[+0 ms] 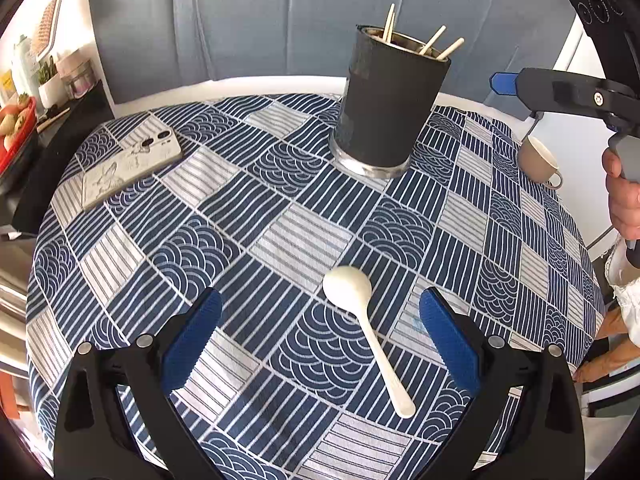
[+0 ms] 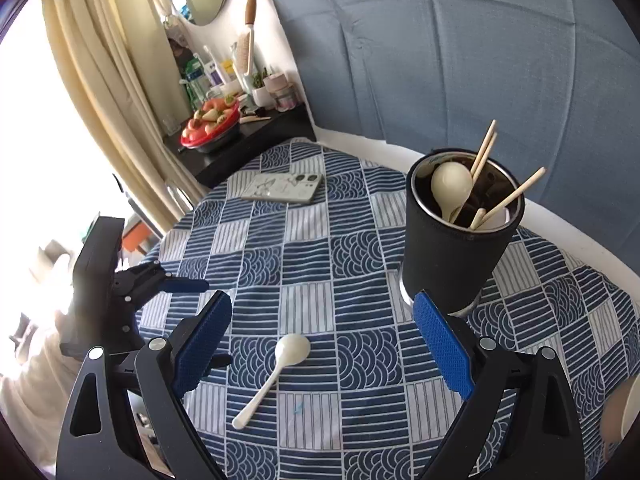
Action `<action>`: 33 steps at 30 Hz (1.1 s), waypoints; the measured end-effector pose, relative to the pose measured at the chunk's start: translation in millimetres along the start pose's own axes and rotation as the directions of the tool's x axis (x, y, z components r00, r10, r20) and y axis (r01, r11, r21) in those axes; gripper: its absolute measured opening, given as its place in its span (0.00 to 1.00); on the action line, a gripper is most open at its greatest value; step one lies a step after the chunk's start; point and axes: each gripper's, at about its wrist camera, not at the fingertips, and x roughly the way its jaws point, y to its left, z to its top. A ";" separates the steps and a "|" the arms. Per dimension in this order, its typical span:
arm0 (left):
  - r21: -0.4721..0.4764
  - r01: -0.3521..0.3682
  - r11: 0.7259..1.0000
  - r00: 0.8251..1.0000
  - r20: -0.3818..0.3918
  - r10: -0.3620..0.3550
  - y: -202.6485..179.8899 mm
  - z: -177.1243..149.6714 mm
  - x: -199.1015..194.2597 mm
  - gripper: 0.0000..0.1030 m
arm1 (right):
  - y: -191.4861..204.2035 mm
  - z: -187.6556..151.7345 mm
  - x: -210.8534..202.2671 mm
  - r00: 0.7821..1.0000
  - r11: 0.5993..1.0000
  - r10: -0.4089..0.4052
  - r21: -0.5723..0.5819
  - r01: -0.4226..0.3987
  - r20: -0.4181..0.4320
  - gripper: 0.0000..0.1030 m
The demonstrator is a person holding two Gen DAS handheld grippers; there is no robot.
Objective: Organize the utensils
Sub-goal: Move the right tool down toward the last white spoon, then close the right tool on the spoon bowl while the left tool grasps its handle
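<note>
Spoon on cloth: a white spoon [image 1: 362, 322] lies flat on the worktop's blue-and-white patterned cloth [image 1: 248, 216], bowl end toward the holder, handle toward the cameras; nothing touches it
Holder: a dark cylindrical utensil holder [image 2: 460, 236] stands upright on the cloth, well apart from the loose spoon, toward the far edge of the worktop
Holder contents: another white spoon [image 2: 450, 186], bowl up, and several pale chopsticks [image 2: 516, 192] leaning against the rim
Left gripper: the left gripper [image 1: 320, 332] hangs over the near part of the cloth with its blue-padded fingers spread wide and nothing between them but the spoon lying below, closer to the right-hand pad
Right gripper: the right gripper [image 2: 328, 336] is likewise spread wide and holds nothing; the loose spoon lies below and between its fingers, and its right finger overlaps the holder's base in view
Phone: a phone [image 1: 130, 162] in a light patterned case lies face down on the cloth, far from the spoon
Cup: a beige cup [image 1: 538, 160] sits near the cloth's edge, beside the right gripper's handle
Side shelf: a red bowl [image 2: 212, 130] of food and small bottles on a dark shelf beyond the worktop
</note>
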 end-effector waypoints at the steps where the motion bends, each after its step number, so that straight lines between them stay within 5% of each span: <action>1: -0.009 -0.003 1.000 1.000 -0.004 0.003 -0.1 -5.9 1.0 0.94 | 2.1 -3.1 4.7 1.000 1.000 -0.002 -0.005 0.002 -0.014 0.85; 11: -0.069 -0.018 0.997 0.999 -0.036 0.015 -1.6 -51.9 9.3 0.94 | 17.9 -29.6 59.3 0.989 0.999 -0.013 -0.035 0.008 -0.148 0.85; 30: -0.149 -0.036 0.988 0.997 -0.077 0.025 -4.4 -94.7 17.6 0.94 | 49.4 -66.5 166.6 0.933 0.997 -0.053 -0.072 0.029 -0.357 0.84; 33: -0.151 -0.042 0.988 0.996 -0.084 0.030 -3.9 -97.5 19.3 0.94 | 49.3 -68.8 176.9 0.924 0.997 -0.063 -0.067 0.041 -0.377 0.75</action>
